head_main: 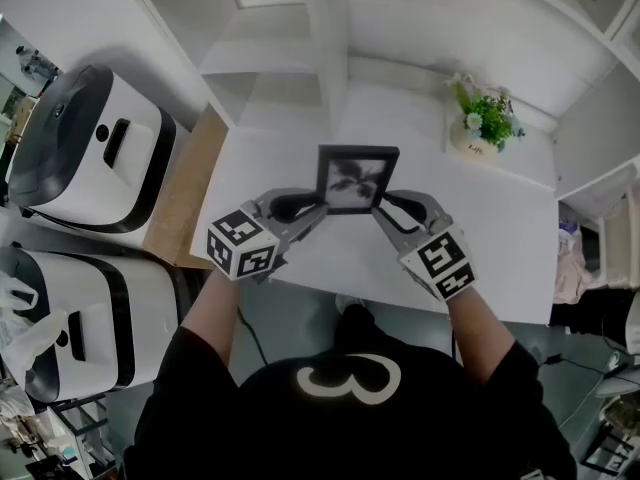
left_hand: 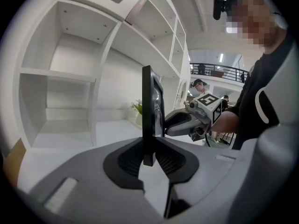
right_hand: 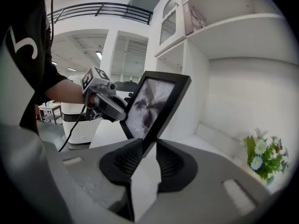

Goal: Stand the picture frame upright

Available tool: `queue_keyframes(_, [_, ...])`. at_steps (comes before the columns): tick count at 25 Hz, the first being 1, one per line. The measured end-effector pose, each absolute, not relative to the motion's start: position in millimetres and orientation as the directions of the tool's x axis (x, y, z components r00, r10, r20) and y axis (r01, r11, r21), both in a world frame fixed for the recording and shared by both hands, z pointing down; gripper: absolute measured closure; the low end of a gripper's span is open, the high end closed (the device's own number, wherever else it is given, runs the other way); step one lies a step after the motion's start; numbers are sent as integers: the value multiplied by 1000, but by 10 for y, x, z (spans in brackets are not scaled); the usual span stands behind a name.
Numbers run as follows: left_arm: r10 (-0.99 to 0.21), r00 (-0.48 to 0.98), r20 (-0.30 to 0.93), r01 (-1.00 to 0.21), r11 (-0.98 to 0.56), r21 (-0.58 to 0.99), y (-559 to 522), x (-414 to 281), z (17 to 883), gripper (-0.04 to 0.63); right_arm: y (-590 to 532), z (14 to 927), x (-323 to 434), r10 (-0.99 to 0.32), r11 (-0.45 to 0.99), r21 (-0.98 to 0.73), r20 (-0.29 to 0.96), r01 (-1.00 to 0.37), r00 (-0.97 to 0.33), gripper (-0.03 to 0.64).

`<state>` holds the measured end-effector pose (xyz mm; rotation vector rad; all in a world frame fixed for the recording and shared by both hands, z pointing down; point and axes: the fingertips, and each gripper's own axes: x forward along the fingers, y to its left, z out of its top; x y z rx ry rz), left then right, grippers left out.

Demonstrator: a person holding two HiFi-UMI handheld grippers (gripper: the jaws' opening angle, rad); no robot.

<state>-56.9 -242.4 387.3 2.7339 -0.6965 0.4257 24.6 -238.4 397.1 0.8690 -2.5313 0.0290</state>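
Though edge-on leftward, picture frame (right_hand: pixel 150 107) print-side rightward

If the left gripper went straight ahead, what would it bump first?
The left gripper clamps the picture frame, which would travel along. Beyond it, probably the right gripper, though depth is unclear.

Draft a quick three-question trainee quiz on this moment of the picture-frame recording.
1. True or false: only the left gripper clamps the picture frame.
2. Where does the potted plant stand? A: on the white table, right of the frame in the head view. B: on a shelf. C: on the floor.
3. Which edges of the frame do the grippers clamp?
Key: 1 false, the right gripper clamps it too. 2 A. 3 its left and right side edges, one gripper on each.
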Motion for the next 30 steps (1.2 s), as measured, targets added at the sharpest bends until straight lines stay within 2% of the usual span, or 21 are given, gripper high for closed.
queue_keyframes(10, [-355,853,383,-448,-874,187,-3251,-641,4292,512,-3206,4365,159,-527,830,132,505,-542,-684,528])
queue_keyframes(20, [-392,778,492,-519,-842,150,-3836,-780,4930,509,-3805,4813,15,-488,828,67,574,-556,-658,531])
queue_keyframes(30, [-439,674,595,-596,-798,86,-4163,-906,5291,505,-4163,5094,-97,-498,796,15,583,-605,-642,531])
